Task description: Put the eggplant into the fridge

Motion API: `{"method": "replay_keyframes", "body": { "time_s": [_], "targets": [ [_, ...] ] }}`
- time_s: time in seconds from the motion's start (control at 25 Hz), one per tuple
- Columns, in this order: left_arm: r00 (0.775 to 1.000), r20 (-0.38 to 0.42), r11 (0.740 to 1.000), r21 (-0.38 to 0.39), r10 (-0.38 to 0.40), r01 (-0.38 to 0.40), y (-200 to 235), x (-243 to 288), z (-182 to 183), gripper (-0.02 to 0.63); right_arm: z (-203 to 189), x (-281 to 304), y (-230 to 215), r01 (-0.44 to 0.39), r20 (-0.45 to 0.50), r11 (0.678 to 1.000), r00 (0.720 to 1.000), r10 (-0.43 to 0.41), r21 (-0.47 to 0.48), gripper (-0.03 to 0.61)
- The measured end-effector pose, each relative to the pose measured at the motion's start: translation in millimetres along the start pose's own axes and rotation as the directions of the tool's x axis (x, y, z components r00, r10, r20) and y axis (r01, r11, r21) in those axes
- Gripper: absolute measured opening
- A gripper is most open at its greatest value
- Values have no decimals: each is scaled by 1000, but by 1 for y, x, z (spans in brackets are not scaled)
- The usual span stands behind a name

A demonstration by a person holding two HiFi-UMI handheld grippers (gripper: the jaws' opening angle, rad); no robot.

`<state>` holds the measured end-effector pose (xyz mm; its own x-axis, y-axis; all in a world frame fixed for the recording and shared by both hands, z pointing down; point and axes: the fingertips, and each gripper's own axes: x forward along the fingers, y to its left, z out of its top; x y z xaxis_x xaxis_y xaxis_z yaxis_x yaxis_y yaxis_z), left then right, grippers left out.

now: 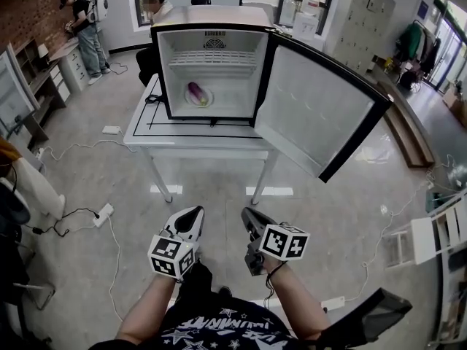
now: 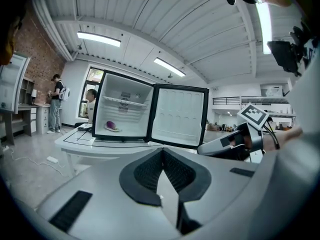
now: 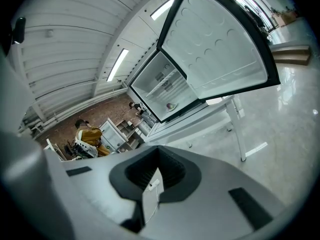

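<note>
A purple eggplant lies on a white plate on the floor of the small open fridge, which stands on a white table. The eggplant shows in the left gripper view too, and as a small spot in the right gripper view. My left gripper and right gripper are held low near my body, well short of the table. Both are shut with nothing between the jaws.
The fridge door stands swung open to the right, past the table edge. Two people are at the back of the room. Cables and a power strip lie on the floor at left. A white rack stands at right.
</note>
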<state>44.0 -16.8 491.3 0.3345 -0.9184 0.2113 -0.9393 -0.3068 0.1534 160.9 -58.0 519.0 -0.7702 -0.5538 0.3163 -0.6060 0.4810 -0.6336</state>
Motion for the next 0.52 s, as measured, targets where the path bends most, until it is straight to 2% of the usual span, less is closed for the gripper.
{"method": "replay_keyframes", "body": {
  "time_s": [0.52],
  "targets": [
    [1000, -1, 1000, 0, -12, 12, -35, -5, -11, 9, -10, -32, -15, 6, -3, 1000, 1000, -6, 6, 8]
  ]
}}
